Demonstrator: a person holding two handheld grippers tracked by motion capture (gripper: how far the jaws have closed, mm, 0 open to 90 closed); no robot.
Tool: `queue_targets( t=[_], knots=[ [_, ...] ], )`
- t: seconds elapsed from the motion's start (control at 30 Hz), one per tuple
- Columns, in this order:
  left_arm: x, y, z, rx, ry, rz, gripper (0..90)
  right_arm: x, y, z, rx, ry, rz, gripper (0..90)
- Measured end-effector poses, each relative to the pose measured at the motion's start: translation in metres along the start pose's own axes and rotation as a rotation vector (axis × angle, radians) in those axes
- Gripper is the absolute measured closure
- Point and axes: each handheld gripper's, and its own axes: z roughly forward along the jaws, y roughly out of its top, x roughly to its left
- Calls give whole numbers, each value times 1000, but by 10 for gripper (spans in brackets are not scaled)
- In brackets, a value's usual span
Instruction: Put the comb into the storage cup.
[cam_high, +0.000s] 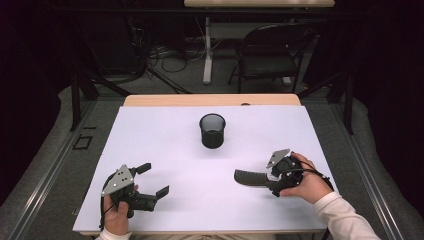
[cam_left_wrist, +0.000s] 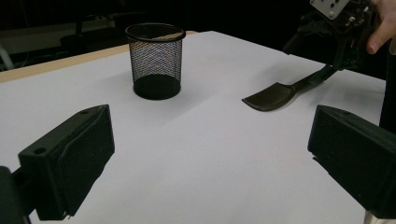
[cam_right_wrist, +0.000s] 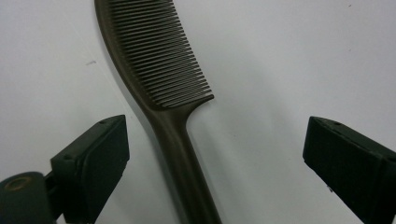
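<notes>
A dark comb (cam_high: 251, 177) lies on the white table top (cam_high: 165, 135), teeth end pointing left. My right gripper (cam_high: 274, 181) is over its handle. In the right gripper view, that gripper (cam_right_wrist: 217, 137) is open, with its jaws wide apart on either side of the comb's handle (cam_right_wrist: 184, 158) and not touching it. A black mesh cup (cam_high: 212, 131) stands upright near the table's middle, farther back. My left gripper (cam_high: 152, 180) is open near the front left and has nothing between its jaws. From the left gripper (cam_left_wrist: 210, 140), the cup (cam_left_wrist: 155, 60) and comb (cam_left_wrist: 271, 95) lie ahead.
The table's front edge (cam_high: 200, 231) runs just behind both hands. A folding chair (cam_high: 270, 55), a table leg and cables stand on the floor beyond the far edge. Dark rails run along both sides of the table.
</notes>
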Motion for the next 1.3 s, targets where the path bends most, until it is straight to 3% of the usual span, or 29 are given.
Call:
queue_targets(
  t=[0.17, 0.3, 0.5, 0.63, 0.73, 0.8, 1.0, 1.07, 1.13, 1.17, 1.2, 1.3],
  knots=[
    [0, 0, 0, -1, 5, -1, 5, 2, 3, -3, -3, -24, -86, 147],
    [0, 0, 0, -1, 1, 1, 5, 3, 5, -4, 13, -34, -130, 156],
    [0, 0, 0, 0, 0, 1, 5, 5, 7, -3, 47, -7, -190, 246],
    [0, 0, 0, 0, 1, 1, 5, 7, 7, -4, 80, 4, -199, 304],
    [0, 0, 0, 0, 0, 1, 5, 7, 7, -3, 76, 8, -199, 342],
    [0, 0, 0, 1, 0, 1, 5, 7, 7, -3, 85, 29, -190, 409],
    [0, 0, 1, 2, 0, 1, 5, 8, 7, -1, 120, 35, -205, 418],
    [0, 0, 1, 2, -1, 0, 5, 8, 6, 0, 117, 46, -218, 484],
    [0, 0, 1, 3, -1, 1, 6, 8, 6, 2, 126, 58, -223, 488],
    [0, 0, 1, 2, -1, 1, 5, 8, 7, 0, 171, 60, -232, 495],
    [-1, 0, 1, 2, 0, -1, 5, 9, 5, 3, 135, 55, -231, 500],
    [0, 0, 1, 4, 0, 1, 5, 8, 6, 4, 147, 61, -230, 518]
  ],
)
